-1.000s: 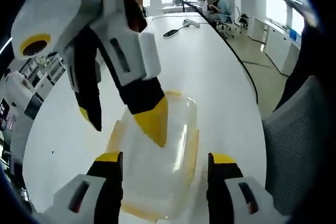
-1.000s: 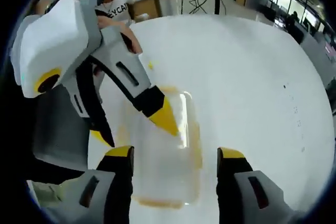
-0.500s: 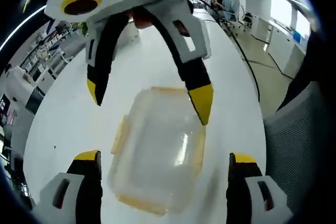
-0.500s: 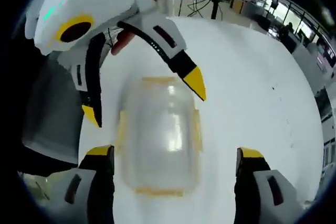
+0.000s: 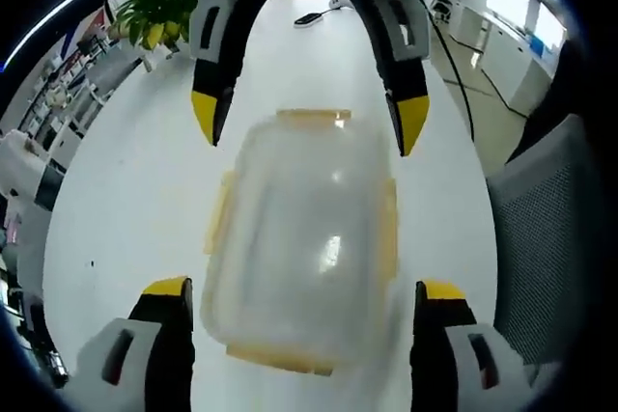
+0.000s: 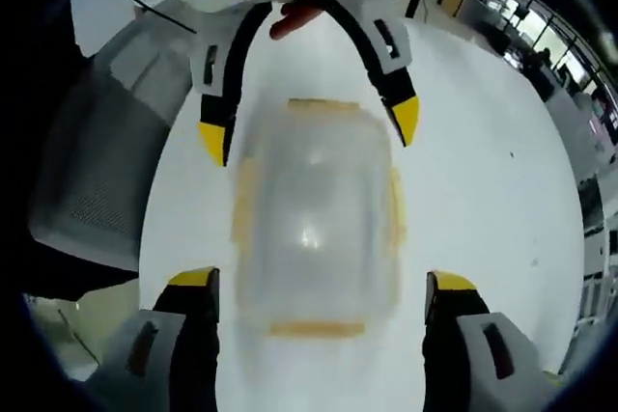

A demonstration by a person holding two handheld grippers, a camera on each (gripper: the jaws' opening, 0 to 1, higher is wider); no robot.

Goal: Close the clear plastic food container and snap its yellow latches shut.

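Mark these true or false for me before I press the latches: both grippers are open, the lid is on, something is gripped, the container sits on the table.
1. Both grippers are open. True: the left gripper and right gripper both have their jaws spread wide.
2. The lid lies on the clear plastic food container. True, though blur hides whether the yellow latches are snapped.
3. The right gripper clamps a latch. False: it holds nothing.
4. The container hangs in the air. False: it rests on the white table.
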